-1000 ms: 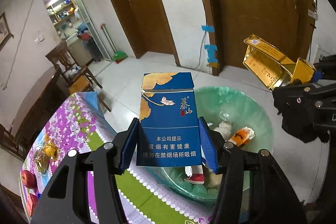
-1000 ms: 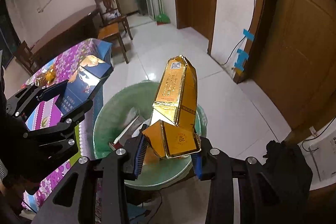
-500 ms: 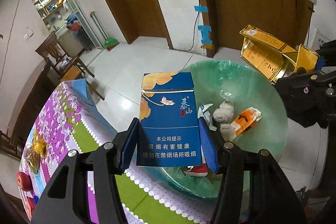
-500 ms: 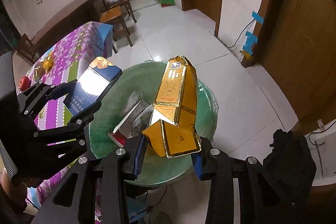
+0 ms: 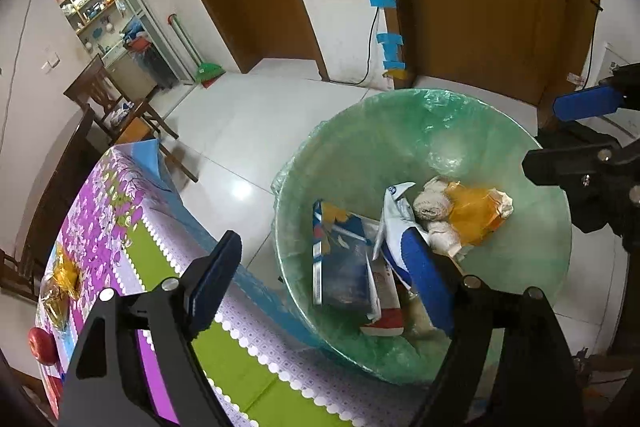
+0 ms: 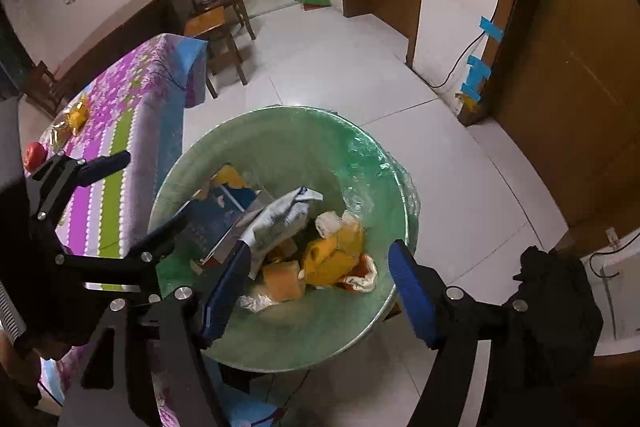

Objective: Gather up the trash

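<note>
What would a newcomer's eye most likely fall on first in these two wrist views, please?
Probably the green-lined trash bin on the pale floor, filling the middle of both views, with a blue cigarette box and crumpled orange wrappers lying inside. Next, the left gripper and right gripper above it, both open and empty, their jaws having just been opening. Beside the bin, the purple floral tablecloth stands out.

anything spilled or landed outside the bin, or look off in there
Nothing stands out. The blue box lies inside the green-lined bin with the other trash, leaning against its wall, and no litter shows on the floor around it. Both the left gripper and the right gripper hang open and empty above it.
</note>
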`<state>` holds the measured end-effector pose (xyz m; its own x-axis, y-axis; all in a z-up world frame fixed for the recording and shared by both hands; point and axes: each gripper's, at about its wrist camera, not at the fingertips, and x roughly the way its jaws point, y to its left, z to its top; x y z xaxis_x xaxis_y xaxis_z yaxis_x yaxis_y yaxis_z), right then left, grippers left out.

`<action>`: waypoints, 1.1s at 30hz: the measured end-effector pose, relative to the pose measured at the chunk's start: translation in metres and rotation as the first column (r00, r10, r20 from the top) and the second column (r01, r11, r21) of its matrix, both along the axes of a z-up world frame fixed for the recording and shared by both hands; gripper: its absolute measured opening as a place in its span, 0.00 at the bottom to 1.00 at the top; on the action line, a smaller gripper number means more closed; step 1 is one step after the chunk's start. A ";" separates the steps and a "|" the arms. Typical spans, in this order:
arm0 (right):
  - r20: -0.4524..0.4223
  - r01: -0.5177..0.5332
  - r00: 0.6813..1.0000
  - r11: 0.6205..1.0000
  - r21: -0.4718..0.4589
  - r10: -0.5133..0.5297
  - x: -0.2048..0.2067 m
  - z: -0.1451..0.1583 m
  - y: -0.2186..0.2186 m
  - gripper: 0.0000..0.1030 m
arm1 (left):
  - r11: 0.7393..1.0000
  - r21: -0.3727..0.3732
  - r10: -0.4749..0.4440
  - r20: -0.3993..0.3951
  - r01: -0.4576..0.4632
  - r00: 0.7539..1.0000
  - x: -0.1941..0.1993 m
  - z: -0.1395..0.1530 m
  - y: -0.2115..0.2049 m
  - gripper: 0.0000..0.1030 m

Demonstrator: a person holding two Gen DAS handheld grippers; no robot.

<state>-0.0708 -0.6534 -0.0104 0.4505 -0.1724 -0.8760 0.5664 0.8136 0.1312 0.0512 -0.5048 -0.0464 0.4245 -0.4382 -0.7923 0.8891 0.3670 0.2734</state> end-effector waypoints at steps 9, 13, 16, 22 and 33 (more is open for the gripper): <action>0.033 0.062 0.998 0.994 -0.085 -0.060 -0.032 0.007 0.021 0.71 | 0.997 -0.070 -0.020 -0.017 0.019 1.000 -0.016 0.012 0.021 0.76; 0.162 0.145 0.981 0.957 -0.252 -0.106 -0.072 0.033 0.062 0.88 | 0.967 -0.251 -0.048 0.019 0.051 0.999 -0.037 0.035 0.060 0.91; 0.231 0.235 0.961 0.885 -0.402 -0.151 -0.101 0.048 0.103 0.95 | 0.931 -0.360 -0.040 0.038 0.051 0.998 -0.052 0.051 0.092 0.95; 0.337 0.407 0.907 0.733 -0.545 -0.253 -0.152 0.062 0.176 0.95 | 0.894 -0.444 -0.051 0.033 0.060 0.998 -0.082 0.063 0.144 0.95; 0.515 0.543 0.800 0.736 -0.404 -0.307 -0.215 0.039 0.256 0.95 | 0.846 -0.527 -0.037 0.089 0.079 0.995 -0.123 0.070 0.216 0.95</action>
<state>-0.2862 -0.3972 0.0288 0.4903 -0.7935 -0.3606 0.8614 0.5041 0.0619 -0.0720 -0.2884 0.0237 0.4320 -0.8080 -0.4007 0.8987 0.4227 0.1166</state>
